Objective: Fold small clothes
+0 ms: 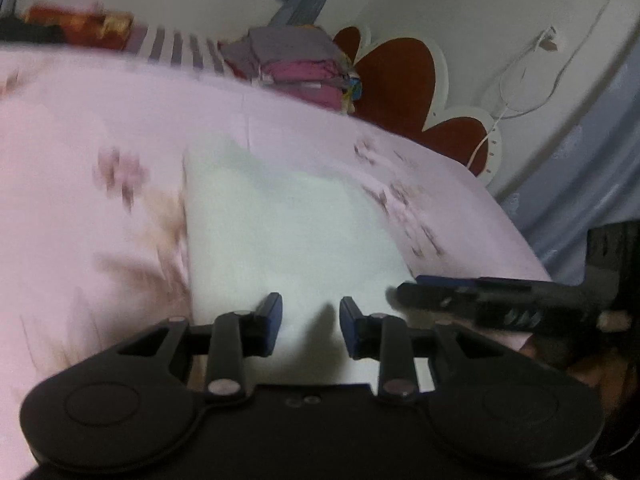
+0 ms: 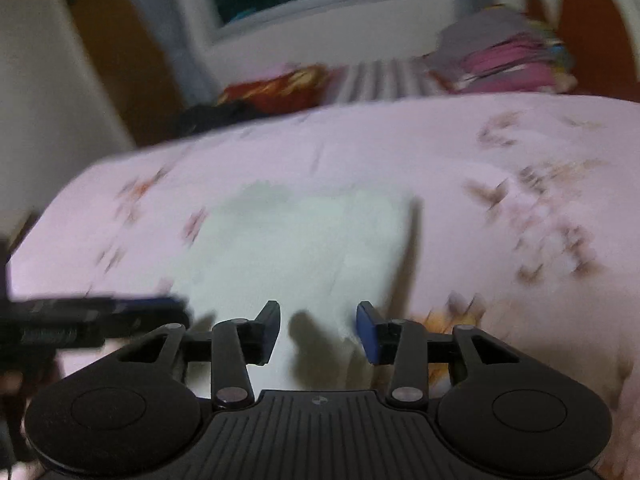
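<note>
A pale mint-white garment [image 1: 288, 236] lies flat on the pink floral bed sheet [image 1: 80, 184]; it also shows in the right wrist view [image 2: 304, 248]. My left gripper [image 1: 310, 322] is open and empty, just above the garment's near edge. My right gripper [image 2: 318, 330] is open and empty over the garment's near right part. The right gripper shows from the side in the left wrist view [image 1: 404, 294], close beside the left one. The left gripper shows at the left of the right wrist view [image 2: 176, 310]. Both views are blurred.
A stack of folded clothes [image 1: 304, 68], grey on top and pink below, sits at the far end of the bed, also in the right wrist view [image 2: 508, 60]. A red item [image 2: 280, 88] and a striped cloth [image 2: 384, 76] lie beside it. A red-and-white headboard [image 1: 404, 76] stands behind.
</note>
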`<action>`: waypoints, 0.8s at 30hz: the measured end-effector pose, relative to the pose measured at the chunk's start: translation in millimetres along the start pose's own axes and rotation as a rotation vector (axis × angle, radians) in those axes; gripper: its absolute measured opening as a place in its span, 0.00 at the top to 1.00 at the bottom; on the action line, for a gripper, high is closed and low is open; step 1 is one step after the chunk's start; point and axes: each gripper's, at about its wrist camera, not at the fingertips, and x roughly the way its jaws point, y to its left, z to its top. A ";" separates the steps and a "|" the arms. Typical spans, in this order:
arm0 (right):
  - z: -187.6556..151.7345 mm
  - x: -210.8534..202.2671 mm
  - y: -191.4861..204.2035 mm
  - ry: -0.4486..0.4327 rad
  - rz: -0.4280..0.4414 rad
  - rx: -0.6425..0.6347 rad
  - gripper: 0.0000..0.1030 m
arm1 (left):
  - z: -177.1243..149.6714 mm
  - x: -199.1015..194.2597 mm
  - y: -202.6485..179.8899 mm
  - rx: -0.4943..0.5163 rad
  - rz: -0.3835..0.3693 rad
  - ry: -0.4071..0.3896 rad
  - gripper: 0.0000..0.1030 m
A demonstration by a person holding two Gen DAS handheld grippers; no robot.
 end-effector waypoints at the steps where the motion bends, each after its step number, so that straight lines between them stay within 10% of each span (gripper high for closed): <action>1: -8.2 2.9 5.0 0.027 -0.033 -0.044 0.60 | -10.2 2.2 -0.5 -0.023 0.004 0.019 0.71; 10: -45.4 -20.9 3.1 0.070 -0.164 -0.068 0.61 | -75.6 -27.8 -24.5 -0.089 -0.035 0.018 0.71; 14: -59.0 -53.9 19.4 0.000 -0.068 -0.059 0.63 | -72.6 -62.5 -36.7 -0.025 0.136 -0.139 0.71; 16: -65.2 -57.9 36.7 -0.007 -0.052 -0.104 0.79 | -66.8 -64.7 -45.7 0.040 0.258 -0.172 0.71; 21: -90.0 -31.2 57.2 0.095 -0.107 -0.166 0.91 | -79.1 -31.2 -60.0 0.194 0.391 0.037 0.75; 24: -99.6 -28.6 56.6 0.131 -0.110 -0.196 0.90 | -87.7 -39.3 -69.9 0.243 0.403 0.032 0.74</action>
